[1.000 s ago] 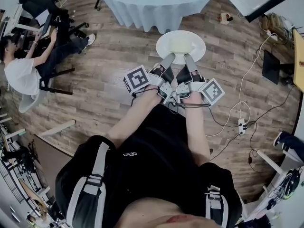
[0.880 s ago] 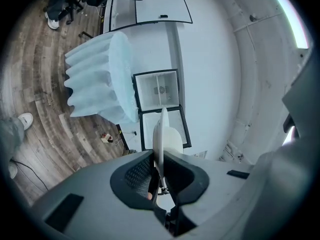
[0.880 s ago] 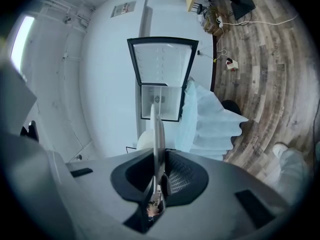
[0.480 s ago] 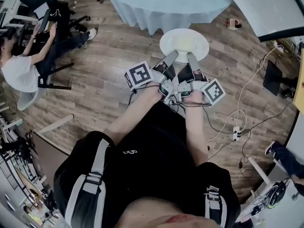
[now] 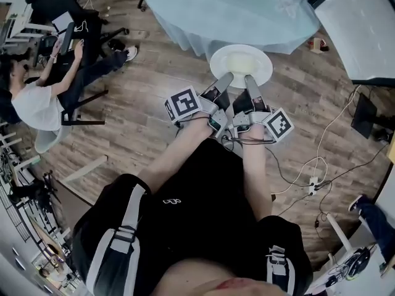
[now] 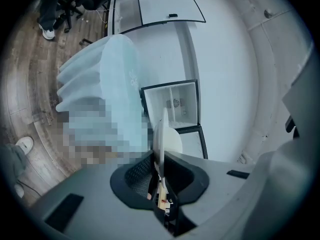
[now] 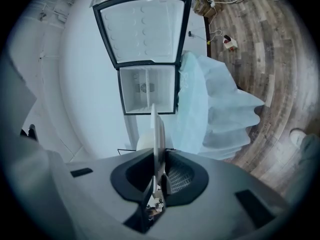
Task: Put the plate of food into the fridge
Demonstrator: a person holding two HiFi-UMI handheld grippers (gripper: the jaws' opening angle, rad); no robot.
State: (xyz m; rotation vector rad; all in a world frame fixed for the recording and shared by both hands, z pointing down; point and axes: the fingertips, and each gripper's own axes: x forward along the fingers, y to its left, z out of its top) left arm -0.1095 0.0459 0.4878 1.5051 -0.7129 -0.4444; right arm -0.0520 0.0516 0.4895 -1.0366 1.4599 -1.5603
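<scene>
I hold a white plate (image 5: 241, 65) with a pale mound of food level in front of me, above the wooden floor. My left gripper (image 5: 224, 78) is shut on the plate's near-left rim, and my right gripper (image 5: 250, 79) is shut on its near-right rim. In the left gripper view the plate (image 6: 162, 134) stands edge-on between the jaws of the left gripper (image 6: 161, 156). The right gripper view shows the same for the plate (image 7: 158, 134) and the right gripper (image 7: 159, 159). Beyond it a small white fridge (image 7: 147, 91) stands open, its door (image 7: 142, 29) swung wide.
A round table with a light blue cloth (image 5: 228, 11) stands just past the plate, between me and the fridge (image 6: 175, 106). A person (image 5: 37, 97) sits on a chair at the far left. Cables and a power strip (image 5: 315, 180) lie on the floor to my right.
The room has slid across the head view as I moved with the plate; the clothed table is nearer. Both grippers keep the same hold on the rim.
</scene>
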